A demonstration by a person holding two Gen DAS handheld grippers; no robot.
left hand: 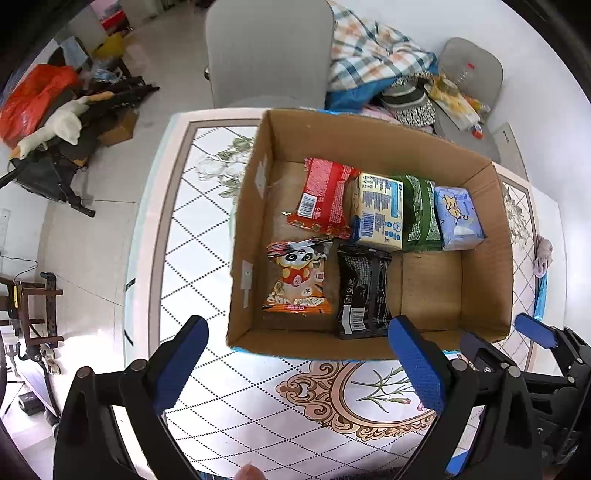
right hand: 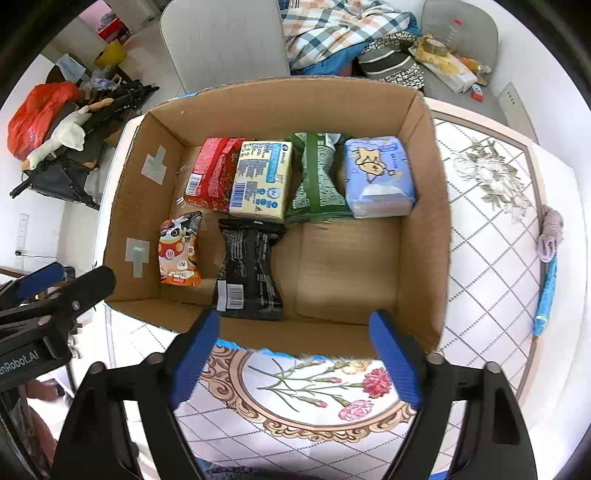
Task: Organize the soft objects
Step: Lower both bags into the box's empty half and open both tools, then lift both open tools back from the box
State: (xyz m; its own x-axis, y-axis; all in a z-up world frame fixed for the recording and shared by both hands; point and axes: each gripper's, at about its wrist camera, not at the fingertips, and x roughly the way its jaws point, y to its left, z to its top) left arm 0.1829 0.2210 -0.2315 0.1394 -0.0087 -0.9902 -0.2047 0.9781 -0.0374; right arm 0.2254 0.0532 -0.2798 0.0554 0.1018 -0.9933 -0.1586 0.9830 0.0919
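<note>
An open cardboard box (left hand: 487, 258) (right hand: 424, 229) stands on the table. Along its far side lie a red packet (left hand: 325, 197) (right hand: 212, 171), a yellow pack (left hand: 378, 210) (right hand: 260, 181), a green packet (left hand: 421, 214) (right hand: 317, 177) and a blue tissue pack (left hand: 458, 218) (right hand: 378, 175). Nearer lie an orange panda snack bag (left hand: 299, 277) (right hand: 179, 251) and a black packet (left hand: 364, 291) (right hand: 251, 269). My left gripper (left hand: 299, 354) is open and empty, just before the box's near wall. My right gripper (right hand: 295, 347) is open and empty at the same wall; it shows in the left wrist view (left hand: 532, 332).
The table (left hand: 207, 406) (right hand: 491, 266) has a patterned top. A grey cloth (right hand: 550, 238) and a blue strip (right hand: 546, 291) lie at its right edge. A grey chair (left hand: 267, 51) (right hand: 223, 40) stands behind, beside piled fabric (right hand: 343, 33). Clutter sits on the floor at left.
</note>
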